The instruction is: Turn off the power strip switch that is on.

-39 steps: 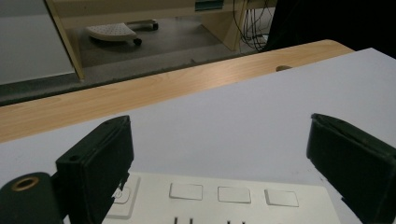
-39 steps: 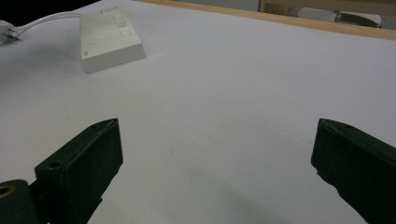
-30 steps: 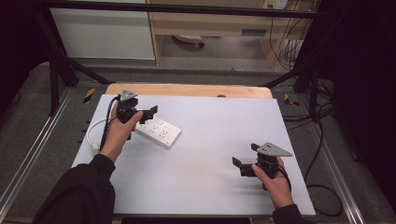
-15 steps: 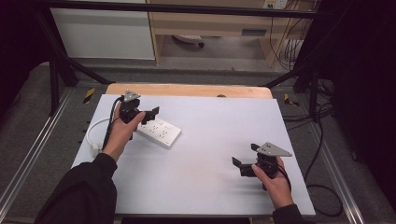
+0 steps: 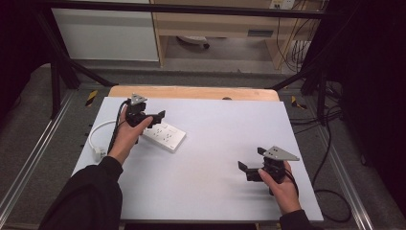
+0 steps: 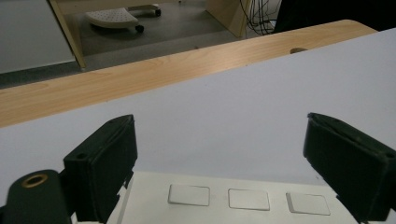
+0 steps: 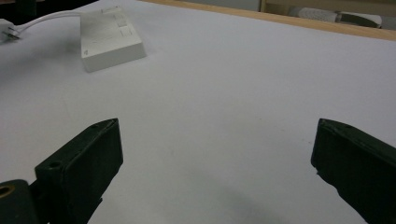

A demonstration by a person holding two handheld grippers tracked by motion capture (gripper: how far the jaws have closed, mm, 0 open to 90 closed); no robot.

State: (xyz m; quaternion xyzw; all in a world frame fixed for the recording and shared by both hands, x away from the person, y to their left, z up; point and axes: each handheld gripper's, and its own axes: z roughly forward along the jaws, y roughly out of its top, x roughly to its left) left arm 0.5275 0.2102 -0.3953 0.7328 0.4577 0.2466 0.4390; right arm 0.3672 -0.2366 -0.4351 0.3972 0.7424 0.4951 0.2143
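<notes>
Power strip (image 5: 164, 135) flat on white bench (image 5: 215, 191), long axis slanting from far left toward near right. Left tongs (image 5: 152, 118) released, jaws spread, poised just above strip's far-left end. Right tongs (image 5: 251, 165) released too, well apart toward strip's near right.

In the left gripper view the power strip (image 6: 243, 200) runs off the bottom edge, while in the high view the left gripper (image 5: 152, 118) hides its near end.
</notes>
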